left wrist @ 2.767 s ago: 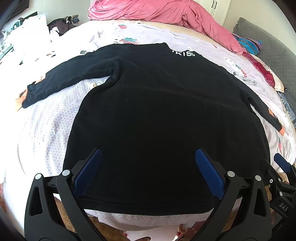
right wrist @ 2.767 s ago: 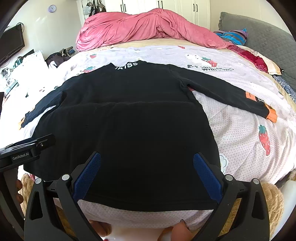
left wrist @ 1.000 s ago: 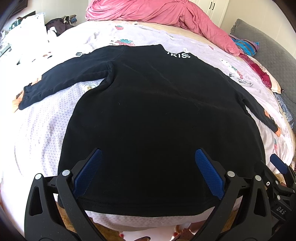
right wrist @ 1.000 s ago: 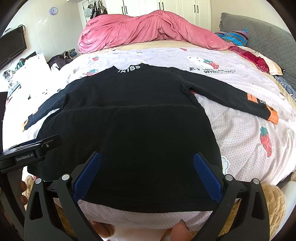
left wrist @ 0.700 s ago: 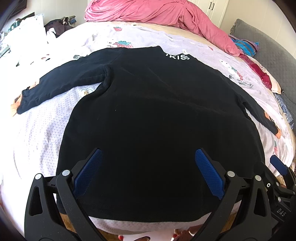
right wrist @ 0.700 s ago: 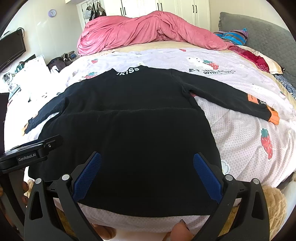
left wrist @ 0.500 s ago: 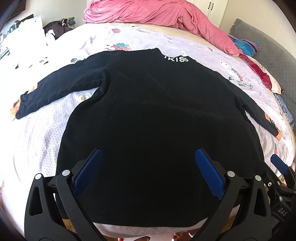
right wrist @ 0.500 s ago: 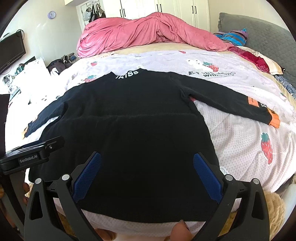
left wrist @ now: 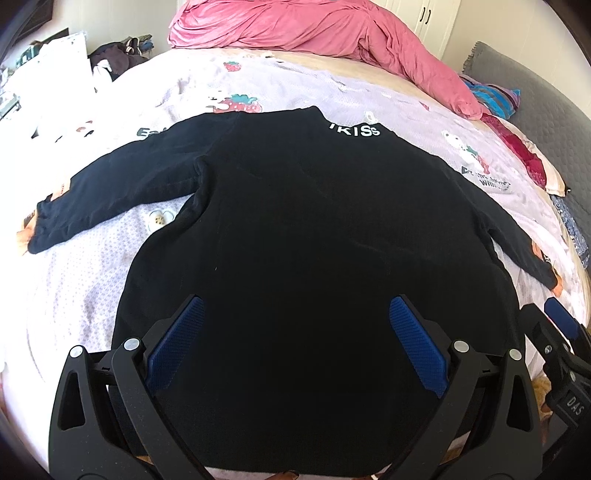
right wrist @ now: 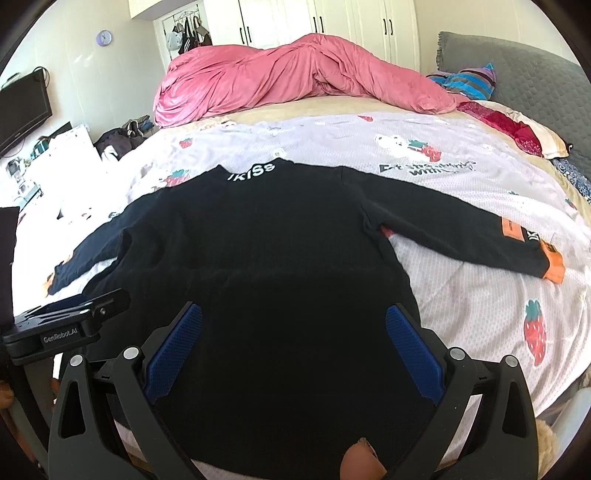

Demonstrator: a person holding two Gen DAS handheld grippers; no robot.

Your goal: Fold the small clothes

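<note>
Left wrist view: left gripper (left wrist: 295, 332) spread wide and empty over the black sweater (left wrist: 314, 229), flat on the bed (left wrist: 92, 288) – hem hidden behind the fingers, more than a second ago. Pink duvet (left wrist: 295, 29) at the far edge.

Right wrist view: right gripper (right wrist: 293, 339) spread too, holding nothing – orange cuff (right wrist: 553, 266) near the bed's right edge; sweater sits farther off.
</note>
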